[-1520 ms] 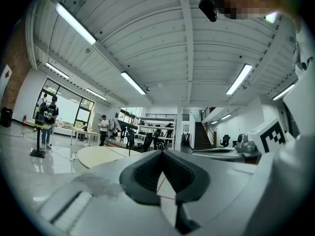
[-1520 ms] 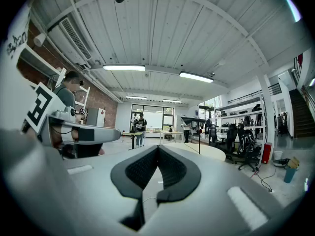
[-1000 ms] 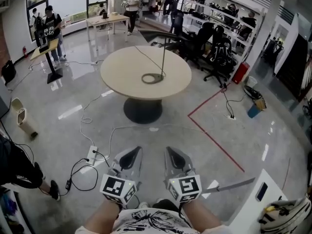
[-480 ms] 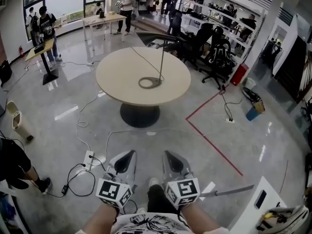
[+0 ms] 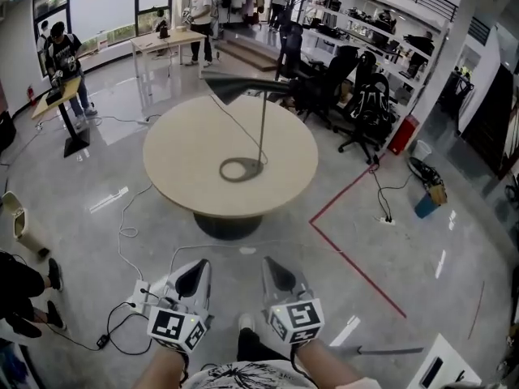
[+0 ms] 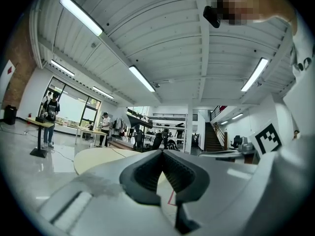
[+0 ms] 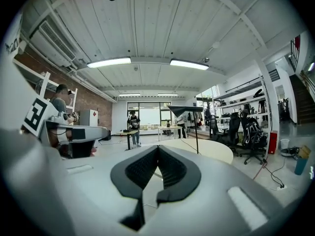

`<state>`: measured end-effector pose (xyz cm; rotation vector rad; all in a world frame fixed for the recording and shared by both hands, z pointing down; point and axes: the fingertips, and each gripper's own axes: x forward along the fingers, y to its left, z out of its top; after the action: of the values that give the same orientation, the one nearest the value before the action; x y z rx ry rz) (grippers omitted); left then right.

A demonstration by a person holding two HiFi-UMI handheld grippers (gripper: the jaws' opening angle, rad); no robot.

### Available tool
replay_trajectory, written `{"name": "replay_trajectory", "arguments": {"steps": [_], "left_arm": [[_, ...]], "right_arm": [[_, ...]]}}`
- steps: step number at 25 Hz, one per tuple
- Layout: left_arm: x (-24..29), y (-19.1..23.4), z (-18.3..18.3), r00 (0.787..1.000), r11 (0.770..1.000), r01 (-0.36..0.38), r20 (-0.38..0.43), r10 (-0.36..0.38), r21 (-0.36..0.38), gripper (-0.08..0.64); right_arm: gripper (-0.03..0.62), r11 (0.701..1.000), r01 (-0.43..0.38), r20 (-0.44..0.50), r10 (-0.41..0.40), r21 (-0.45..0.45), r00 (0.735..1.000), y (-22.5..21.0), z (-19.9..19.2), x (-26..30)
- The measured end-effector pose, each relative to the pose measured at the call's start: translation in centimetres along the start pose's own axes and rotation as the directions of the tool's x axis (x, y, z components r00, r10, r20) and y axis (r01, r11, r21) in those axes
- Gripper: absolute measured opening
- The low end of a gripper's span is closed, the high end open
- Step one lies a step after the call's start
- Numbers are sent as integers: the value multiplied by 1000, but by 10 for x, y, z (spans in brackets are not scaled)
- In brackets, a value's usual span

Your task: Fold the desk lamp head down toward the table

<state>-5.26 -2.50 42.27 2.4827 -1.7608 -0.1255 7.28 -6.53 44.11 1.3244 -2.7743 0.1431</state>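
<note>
A black desk lamp stands on the round beige table [image 5: 186,164], with a ring base [image 5: 240,169], a thin upright pole and a flat dark head [image 5: 243,87] held level above the tabletop. My left gripper [image 5: 195,272] and right gripper [image 5: 274,271] hang side by side over the floor, well short of the table, both shut and empty. In the left gripper view the lamp head [image 6: 136,120] shows beyond the closed left gripper [image 6: 162,151]. The right gripper view shows the lamp head [image 7: 184,109] and the table [image 7: 211,150] past the closed right gripper [image 7: 158,146].
Black office chairs [image 5: 357,96] stand right of the table. Red tape [image 5: 357,266] runs across the grey floor. A power strip and cables [image 5: 134,294] lie left of my grippers. A standing desk [image 5: 57,96] and several people are at the back; a white surface [image 5: 438,367] is bottom right.
The table and lamp have come nearer and lower in the head view as the person walks toward them. Both grippers stay shut, side by side.
</note>
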Motion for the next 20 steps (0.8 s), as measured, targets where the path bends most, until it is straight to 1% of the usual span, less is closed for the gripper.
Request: {"name": "replay_trajectory", "arguments": {"steps": [5, 9, 14, 20], "left_arm": [[78, 31, 14, 1000, 1000, -17, 16, 17, 16, 5], [125, 45, 29, 999, 1000, -22, 34, 21, 21, 5], [159, 71, 39, 998, 999, -40, 43, 38, 27, 5], [205, 119, 58, 997, 998, -39, 69, 36, 42, 5]], "right_arm": [[8, 1000, -22, 2, 22, -4, 1000, -51, 20, 69], [8, 999, -34, 14, 34, -20, 999, -83, 43, 112], [8, 998, -51, 10, 51, -28, 999, -99, 54, 156], [8, 998, -41, 14, 42, -37, 999, -113, 69, 209]]}}
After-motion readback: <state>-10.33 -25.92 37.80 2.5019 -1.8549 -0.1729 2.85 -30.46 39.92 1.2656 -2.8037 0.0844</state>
